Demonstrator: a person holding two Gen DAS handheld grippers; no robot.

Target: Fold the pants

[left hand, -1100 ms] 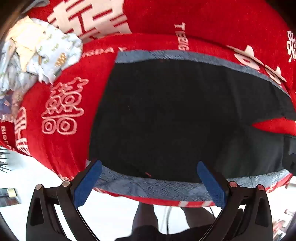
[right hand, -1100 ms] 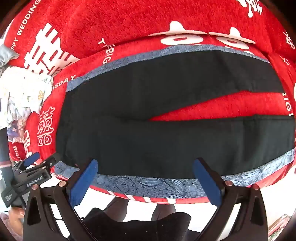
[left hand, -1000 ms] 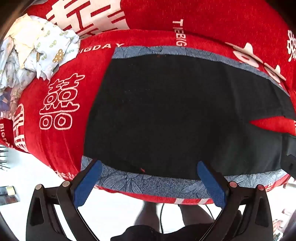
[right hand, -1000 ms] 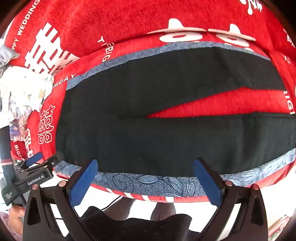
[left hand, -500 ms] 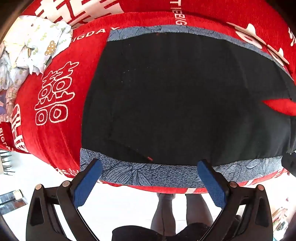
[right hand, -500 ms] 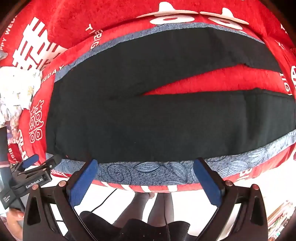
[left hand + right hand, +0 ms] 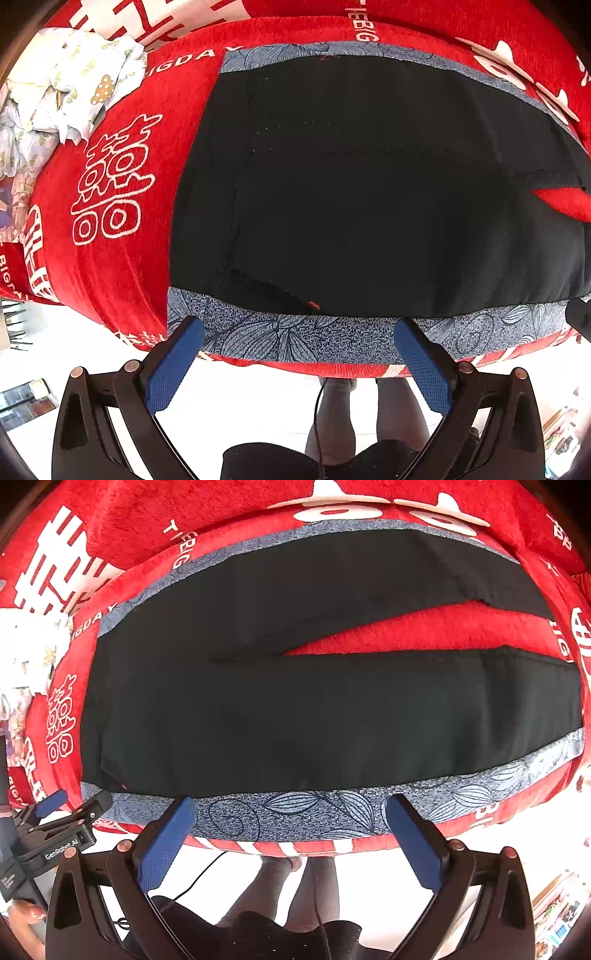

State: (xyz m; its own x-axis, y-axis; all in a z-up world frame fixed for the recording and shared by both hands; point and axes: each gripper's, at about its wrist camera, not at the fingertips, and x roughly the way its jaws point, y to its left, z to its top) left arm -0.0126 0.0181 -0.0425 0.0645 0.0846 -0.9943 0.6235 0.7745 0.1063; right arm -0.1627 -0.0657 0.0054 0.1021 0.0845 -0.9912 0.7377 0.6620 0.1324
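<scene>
Black pants (image 7: 369,192) lie spread flat on a red blanket (image 7: 122,266) printed with white characters and letters. A blue-grey leaf-patterned band (image 7: 295,338) runs along the near edge of the pants, and a matching band (image 7: 280,53) shows along the far edge. At the right, a wedge of red shows where the two legs part. The left gripper (image 7: 295,363) hovers at the near band, its blue-padded jaws spread wide with nothing between them. A crumpled pale floral cloth (image 7: 70,81) sits at the upper left on the blanket. Below, the person's legs (image 7: 365,413) stand on a white floor (image 7: 258,398).
</scene>
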